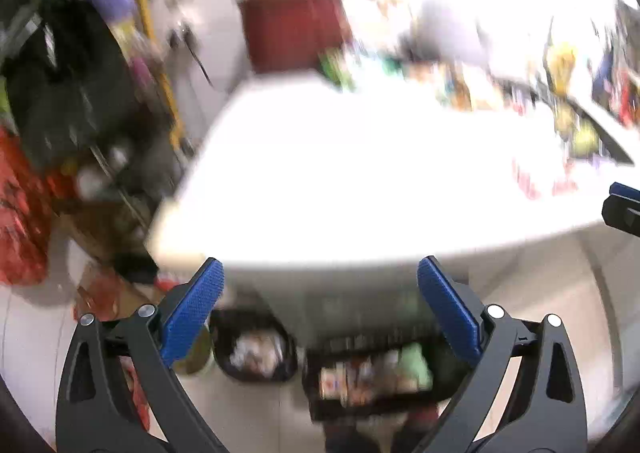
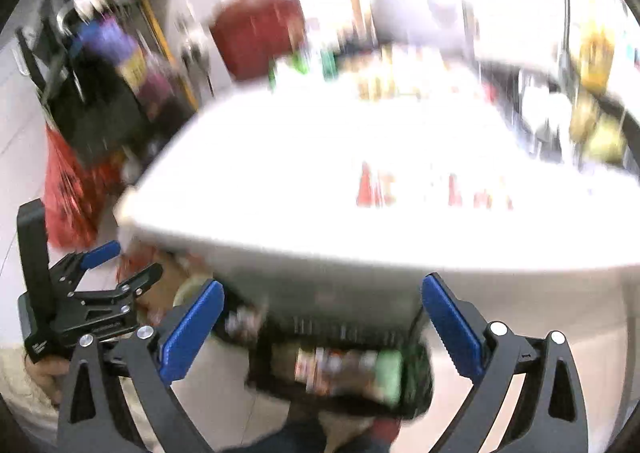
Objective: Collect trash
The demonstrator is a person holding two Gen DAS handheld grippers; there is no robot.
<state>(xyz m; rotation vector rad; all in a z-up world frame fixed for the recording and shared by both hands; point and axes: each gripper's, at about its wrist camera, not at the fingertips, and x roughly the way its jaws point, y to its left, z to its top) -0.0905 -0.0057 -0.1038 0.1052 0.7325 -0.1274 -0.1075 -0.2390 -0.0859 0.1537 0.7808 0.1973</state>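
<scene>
Cluttered household interior, both views heavily motion-blurred; fine detail is unreliable throughout.

Task items: what reads as collected trash, crumpled pale paper and coloured wrappers, lies in two floor-level containers under the near table edge. A round black bin with a dark liner [image 1: 254, 349] holds the pale wads. Just beside it, a rectangular black slatted plastic crate [image 1: 380, 369] holds mixed packaging, including a green packet. Further colourful packets [image 1: 460, 85] crowd the far side of the tabletop; whether they are trash cannot be told.

Tongs: the left gripper [image 1: 320, 313] stands wide open, its blue ridged pads well apart, with nothing between them. The right gripper [image 2: 322, 319] is likewise spread wide and empty. Both hang above the containers and hold nothing.

Surroundings: a glossy white table [image 1: 360, 181] with a rounded edge, overexposed; a dark red upright case [image 1: 292, 25] beyond it; a red plastic bag [image 1: 20, 221] and black bags at the left on pale floor tiles.

Risks, as judged: the blur suggests fast travel, so a pad could strike the table rim just ahead. Light wrappers are likely to slip from the ridged pads or be crushed unevenly. The two tools sit near each other and could collide on a shared reach.
</scene>
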